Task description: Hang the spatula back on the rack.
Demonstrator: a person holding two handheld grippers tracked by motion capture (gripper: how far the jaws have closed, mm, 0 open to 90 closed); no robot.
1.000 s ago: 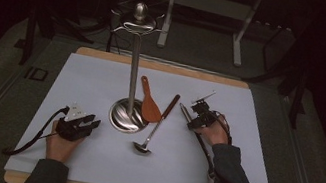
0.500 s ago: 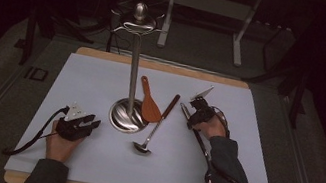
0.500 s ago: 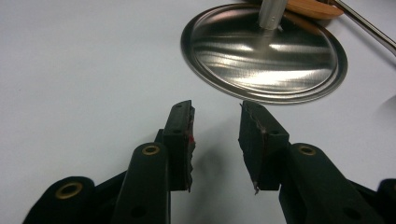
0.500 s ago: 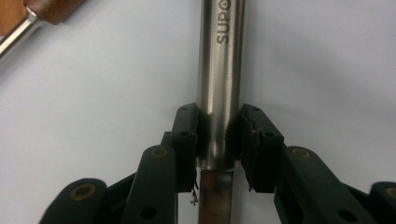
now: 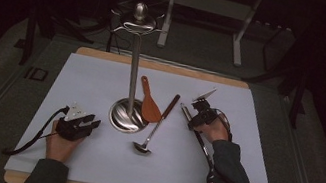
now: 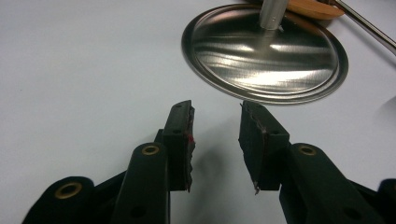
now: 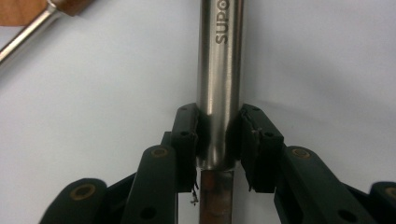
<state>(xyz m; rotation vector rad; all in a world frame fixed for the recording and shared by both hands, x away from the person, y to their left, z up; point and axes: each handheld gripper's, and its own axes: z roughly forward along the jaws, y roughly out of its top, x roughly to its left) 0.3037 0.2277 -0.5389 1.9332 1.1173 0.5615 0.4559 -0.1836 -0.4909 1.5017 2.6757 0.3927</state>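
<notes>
Right tongs clamp a steel utensil handle, pads pressed on both sides of the round shaft just above its lower end, where a thinner copper-toned rod continues down; jaws have just been closing onto it. From the high view, the right tongs sit right of centre on the white surface, and the held utensil lies slanted along the person's forearm. Left tongs stand open, nothing between them, low over the surface and aimed at the round steel base of the utensil stand; in the high view, left tongs rest just left of that base. Beside the stand: a wooden spatula touching the base's right edge, and a ladle lying slanted with its bowl toward the near edge, apart from the right tongs.
</notes>
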